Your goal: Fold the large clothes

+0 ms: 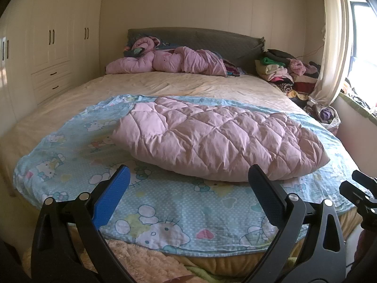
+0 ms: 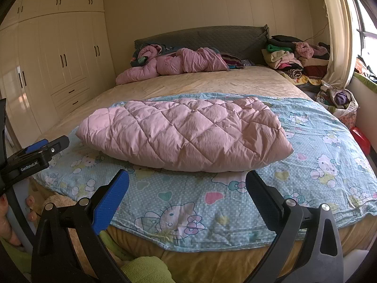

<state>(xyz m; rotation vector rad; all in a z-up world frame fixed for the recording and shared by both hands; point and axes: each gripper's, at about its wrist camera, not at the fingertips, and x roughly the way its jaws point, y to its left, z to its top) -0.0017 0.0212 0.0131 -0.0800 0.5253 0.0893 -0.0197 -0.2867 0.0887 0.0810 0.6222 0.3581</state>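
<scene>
bed (image 2: 193, 82) with cream sheet | light-blue cartoon-cat printed cover (image 2: 318, 146) spread over the bed's foot | pink diamond-quilted padded garment (image 2: 186, 132) folded on that cover | folded clothes pile (image 2: 287, 56) beside bed's head | left tool (image 1: 188, 181) released, labelled "GenRobot.AI" | right tool (image 2: 187, 184) released

A pink quilted garment (image 1: 219, 136) lies folded into a puffy, roughly rectangular bundle with diamond stitching, flat on a light blue cartoon-cat sheet (image 1: 179, 212) spread across the foot of the bed (image 1: 165, 82), its long side running across the bed.
</scene>
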